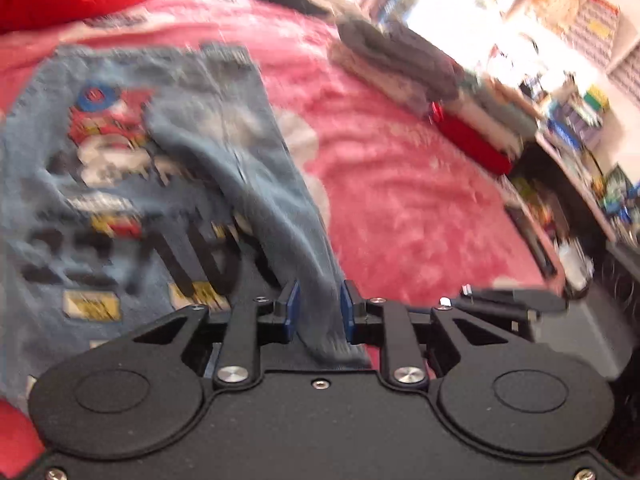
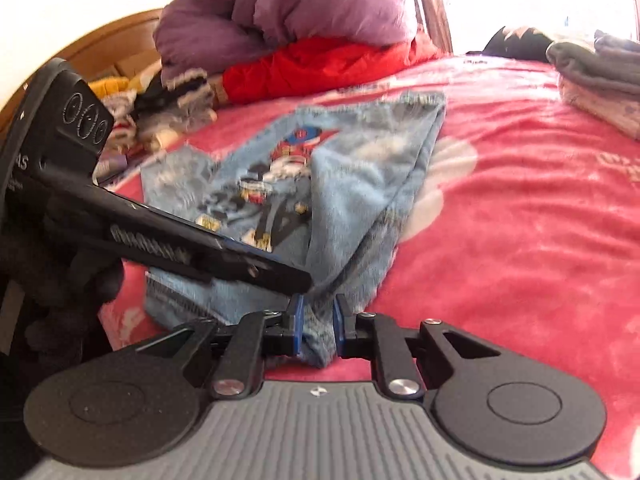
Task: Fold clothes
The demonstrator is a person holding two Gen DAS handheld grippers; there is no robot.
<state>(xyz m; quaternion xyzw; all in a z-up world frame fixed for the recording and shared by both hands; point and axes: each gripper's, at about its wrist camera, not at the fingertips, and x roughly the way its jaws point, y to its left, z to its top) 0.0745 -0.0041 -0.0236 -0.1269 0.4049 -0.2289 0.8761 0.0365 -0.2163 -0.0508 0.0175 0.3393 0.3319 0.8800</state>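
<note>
A light blue shirt (image 1: 120, 160) with a printed cartoon design lies on the red blanket (image 1: 400, 200). Its right side is lifted and folded over the print. My left gripper (image 1: 320, 312) is shut on a bunched strip of that blue fabric, which runs up from between the blue pads. In the right wrist view the same blue shirt (image 2: 352, 184) rises as a tented fold, and my right gripper (image 2: 317, 320) is shut on its lower edge. The left gripper's body (image 2: 160, 232) crosses in from the left, its tip close beside my right fingers.
A stack of folded grey, white and red clothes (image 1: 440, 92) sits at the blanket's right edge. Purple and red bedding (image 2: 300, 12) is piled at the far end, with a heap of mixed clothes (image 2: 160, 104) beside it. Cluttered shelves (image 1: 580, 120) stand past the bed.
</note>
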